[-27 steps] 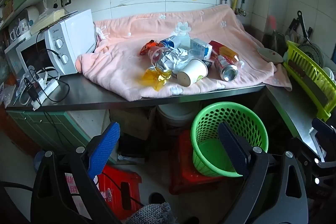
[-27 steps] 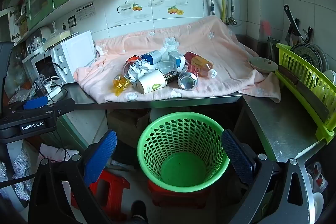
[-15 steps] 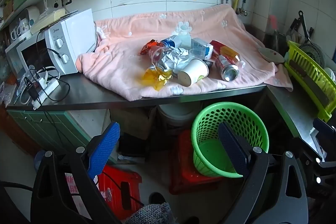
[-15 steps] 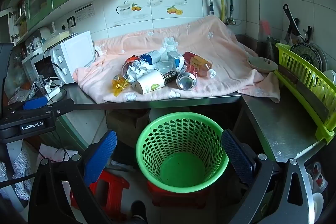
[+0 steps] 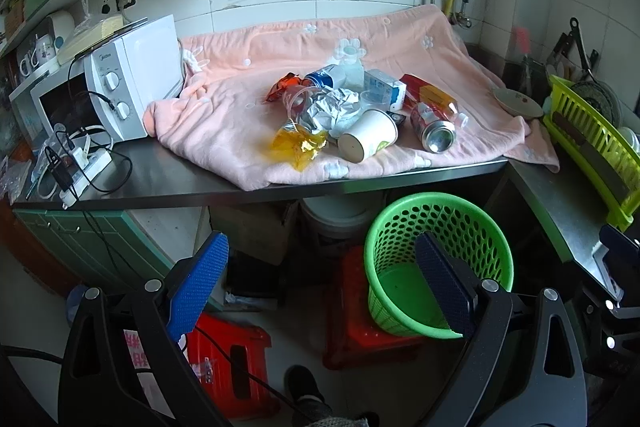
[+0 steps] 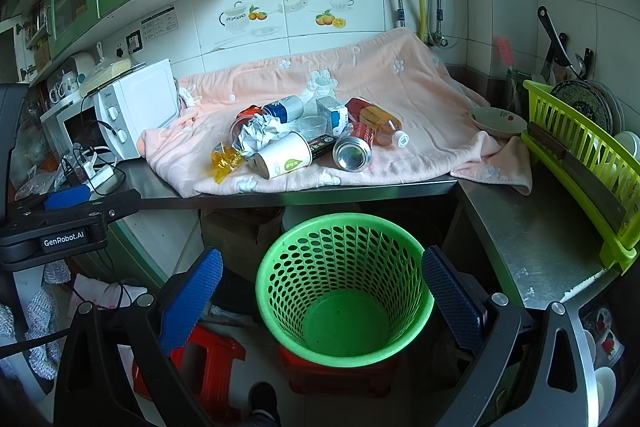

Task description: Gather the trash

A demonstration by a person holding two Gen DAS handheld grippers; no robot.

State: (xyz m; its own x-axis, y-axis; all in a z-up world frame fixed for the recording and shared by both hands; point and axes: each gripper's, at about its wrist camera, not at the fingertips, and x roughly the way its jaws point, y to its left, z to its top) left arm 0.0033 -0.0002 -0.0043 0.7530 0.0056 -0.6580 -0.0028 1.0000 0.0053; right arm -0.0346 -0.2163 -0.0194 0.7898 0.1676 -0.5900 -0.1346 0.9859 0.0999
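Note:
A pile of trash lies on a pink towel [image 5: 240, 107] on the steel counter: a paper cup [image 5: 368, 141] on its side, a metal can [image 5: 434, 131], crumpled foil [image 5: 328, 109], a yellow wrapper [image 5: 298, 147], a small carton [image 5: 384, 89] and a bottle [image 6: 380, 123]. The cup also shows in the right wrist view [image 6: 284, 155]. An empty green basket [image 6: 344, 287] stands on a red stool below the counter edge. My left gripper [image 5: 320, 267] is open and empty, low and well short of the counter. My right gripper [image 6: 320, 287] is open and empty, its fingers either side of the basket in view.
A white microwave [image 5: 128, 95] and a power strip with cables [image 5: 80, 167] sit left on the counter. A bowl [image 6: 498, 121] and a yellow-green dish rack [image 6: 580, 155] stand on the right. Red stools [image 5: 228, 359] are on the floor. The left gripper's body [image 6: 60, 223] shows at the right view's left edge.
Both grippers have drifted slightly; the scene shifts a little in each view. Nothing on the counter has moved, and both grippers stay open.

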